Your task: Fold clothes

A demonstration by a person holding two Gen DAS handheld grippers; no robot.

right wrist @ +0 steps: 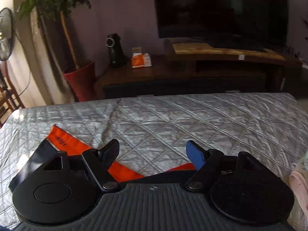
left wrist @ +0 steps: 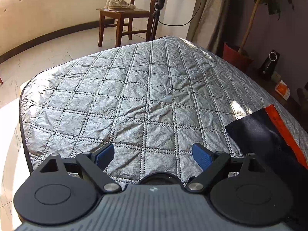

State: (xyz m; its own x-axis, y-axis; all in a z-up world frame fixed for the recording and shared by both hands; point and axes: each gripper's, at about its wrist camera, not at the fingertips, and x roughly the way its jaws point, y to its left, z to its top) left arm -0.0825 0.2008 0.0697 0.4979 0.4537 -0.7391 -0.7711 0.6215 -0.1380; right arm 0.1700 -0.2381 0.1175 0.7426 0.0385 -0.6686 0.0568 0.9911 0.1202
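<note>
Both your left claw [left wrist: 153, 155] and right claw [right wrist: 152, 152] hang spread wide, holding nothing. The dark garment [right wrist: 28, 165] with orange trim [right wrist: 63, 140] on the quilted tabletop [left wrist: 134, 88] looks light, limp and likely slippery. Pinch it at a hemmed corner.

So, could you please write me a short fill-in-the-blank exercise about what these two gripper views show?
1. The left hand-held gripper and the right hand-held gripper both have their fingers ____.
2. The dark garment has a trim coloured ____.
3. The wooden chair has a pair of ____ on its seat.
4. The potted plant stands in a pot coloured ____.

Missing words: open; orange; shoes; red
</note>
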